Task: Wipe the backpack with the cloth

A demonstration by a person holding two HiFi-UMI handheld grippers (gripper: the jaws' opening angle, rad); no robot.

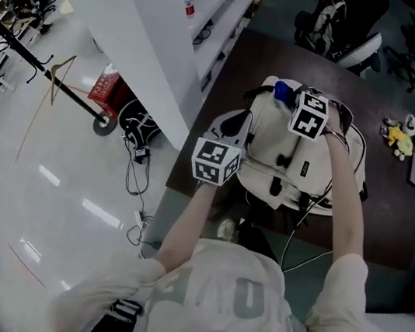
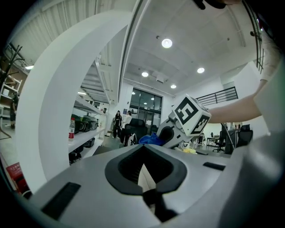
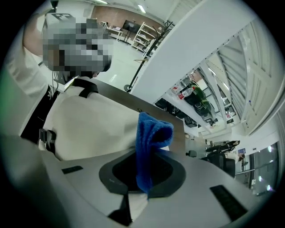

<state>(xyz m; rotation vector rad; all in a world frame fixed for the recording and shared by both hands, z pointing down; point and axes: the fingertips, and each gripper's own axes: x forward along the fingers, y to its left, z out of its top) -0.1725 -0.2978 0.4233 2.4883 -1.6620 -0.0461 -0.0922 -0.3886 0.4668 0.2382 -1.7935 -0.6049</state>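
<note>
A person [image 1: 225, 298] leans over a dark table [image 1: 389, 207], both arms stretched out to a cream backpack [image 1: 325, 169] lying flat near the table's left edge. The right gripper [image 1: 293, 101] has its jaws clamped on a blue cloth [image 1: 284, 91], which stands up in a fold at the backpack's far side. The left gripper [image 1: 227, 145] sits at the backpack's left edge, jaws pressed together with nothing between them. The backpack's black buckles face the person; its long axis cannot be told. White shelving [image 1: 217, 13] runs diagonally just beside the table's left edge, with open floor [image 1: 69, 193] beyond. Bare tabletop lies right of the backpack, up to a yellow toy [image 1: 397, 138]. Print on a red crate [image 1: 110, 88] is too small to read.
</note>
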